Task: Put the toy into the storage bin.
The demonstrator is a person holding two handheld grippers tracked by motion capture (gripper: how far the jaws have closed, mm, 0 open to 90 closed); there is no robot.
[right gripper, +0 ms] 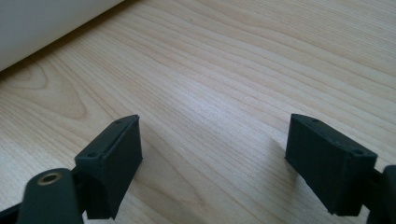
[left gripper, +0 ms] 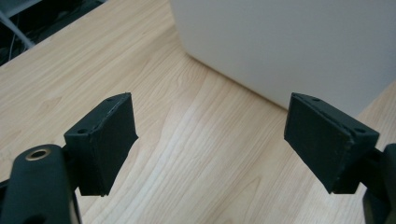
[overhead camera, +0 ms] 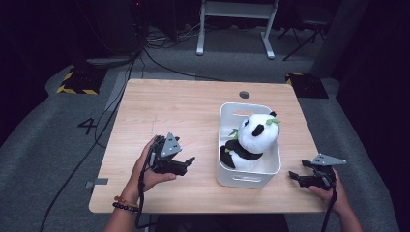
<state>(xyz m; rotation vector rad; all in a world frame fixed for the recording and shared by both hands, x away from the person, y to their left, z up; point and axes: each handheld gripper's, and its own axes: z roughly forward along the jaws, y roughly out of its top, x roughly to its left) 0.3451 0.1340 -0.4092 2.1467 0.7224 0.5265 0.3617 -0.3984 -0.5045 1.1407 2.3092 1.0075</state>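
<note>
Left gripper point(overhead camera: 186, 162) low over the table point(overhead camera: 169, 106), near-left of centre, jaws spread wide with nothing between them, pointing right toward the bin point(overhead camera: 227, 176); wrist below it wears a beaded bracelet point(overhead camera: 124, 203). In the left gripper view the left gripper point(left gripper: 210, 140) frames bare wood, and the bin point(left gripper: 289, 42) shows as a blank white wall close ahead, top edge cut off by the frame. White bin stands right of centre on the table, between the two grippers; a plush panda point(overhead camera: 251, 137) sits inside it, upright, head above the rim, green leaf bits at ear and chest; its lower body is hidden by the bin wall. Right gripper point(overhead camera: 297, 175) at the near-right edge of the table, jaws apart and empty, pointing left at the bin, just short of it. In the right gripper view the right gripper point(right gripper: 212, 151) sits over wood grain, with the bin point(right gripper: 42, 23) cut off at the upper left corner. Table: light wood, round grommet point(overhead camera: 244, 94) at far edge. Room: grey carpet, cables, a floor mark "4" point(overhead camera: 88, 125) at left, yellow-black hazard tape point(overhead camera: 75, 89), white frame legs point(overhead camera: 234, 29) far behind; background too dark to make out.
</note>
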